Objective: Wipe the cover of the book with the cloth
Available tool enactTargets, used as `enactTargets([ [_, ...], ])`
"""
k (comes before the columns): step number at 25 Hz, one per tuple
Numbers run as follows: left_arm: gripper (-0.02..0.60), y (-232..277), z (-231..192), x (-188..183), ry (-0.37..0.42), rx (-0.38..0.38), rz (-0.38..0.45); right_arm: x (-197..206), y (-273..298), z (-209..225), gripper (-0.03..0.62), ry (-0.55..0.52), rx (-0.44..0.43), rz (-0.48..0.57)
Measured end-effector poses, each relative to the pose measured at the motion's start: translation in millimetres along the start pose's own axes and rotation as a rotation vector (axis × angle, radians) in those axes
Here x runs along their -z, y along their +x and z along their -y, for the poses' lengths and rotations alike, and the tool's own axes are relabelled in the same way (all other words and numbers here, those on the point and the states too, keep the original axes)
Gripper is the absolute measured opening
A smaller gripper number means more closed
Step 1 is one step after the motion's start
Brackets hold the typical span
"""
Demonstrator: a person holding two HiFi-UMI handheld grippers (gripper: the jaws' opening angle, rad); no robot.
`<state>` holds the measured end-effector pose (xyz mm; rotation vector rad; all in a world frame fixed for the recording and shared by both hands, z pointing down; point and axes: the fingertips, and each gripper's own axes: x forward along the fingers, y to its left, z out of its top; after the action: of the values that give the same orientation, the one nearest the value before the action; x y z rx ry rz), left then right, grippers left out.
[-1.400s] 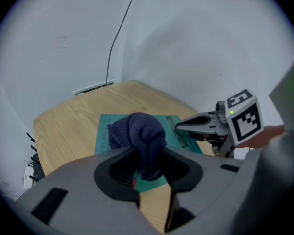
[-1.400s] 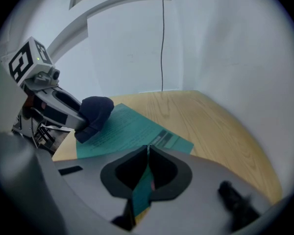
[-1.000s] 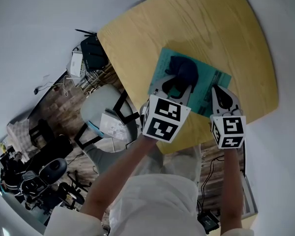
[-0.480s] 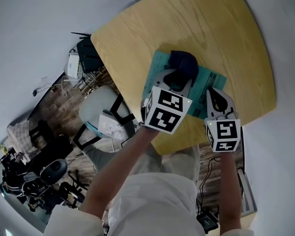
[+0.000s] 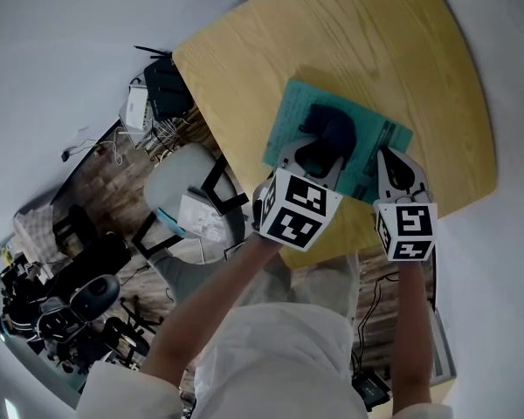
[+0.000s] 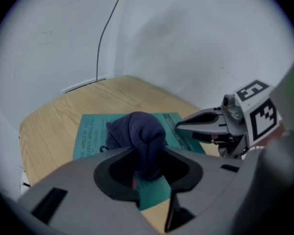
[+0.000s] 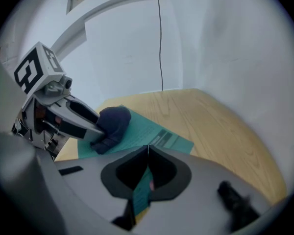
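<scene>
Fingers on my left gripper (image 6: 148, 153) were clamped on the dark blue cloth (image 6: 139, 129), bunched at mid-frame on the teal book (image 6: 90, 131). Only the right gripper view showed the right gripper (image 7: 147, 148) pinching the book's near edge; the head view hid that. The book lay flat on the wooden table (image 6: 49, 126). Half a second before, the cloth sat at the cover's far edge.

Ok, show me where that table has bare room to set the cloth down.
Widest bare wood on the table lies beyond the book, up to the far edge; a narrower strip runs right of it. Crowded near side: left tongs hold the cloth on the cover, right tongs pinch the book's edge.
</scene>
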<state>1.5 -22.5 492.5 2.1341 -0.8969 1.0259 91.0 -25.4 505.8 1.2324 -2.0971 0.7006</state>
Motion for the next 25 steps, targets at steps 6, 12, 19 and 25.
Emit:
enactTargets([
  [6,0.143,-14.8,13.5,25.2,-0.008,0.008,-0.012,-0.9,-0.2,-0.3,0.032,0.000,0.010,0.006],
  [12,0.143,-27.4,25.8,50.0,0.000,0.018,-0.035,0.5,0.0,-0.5,0.032,0.014,0.015,0.015],
  [19,0.143,-37.7,34.1,66.3,0.021,0.017,-0.066,0.5,-1.9,0.2,0.034,0.053,-0.031,-0.007],
  [25,0.143,-46.3,52.0,47.3,0.033,0.053,-0.030,-12.1,-20.7,20.5,0.034,0.093,-0.014,0.037],
])
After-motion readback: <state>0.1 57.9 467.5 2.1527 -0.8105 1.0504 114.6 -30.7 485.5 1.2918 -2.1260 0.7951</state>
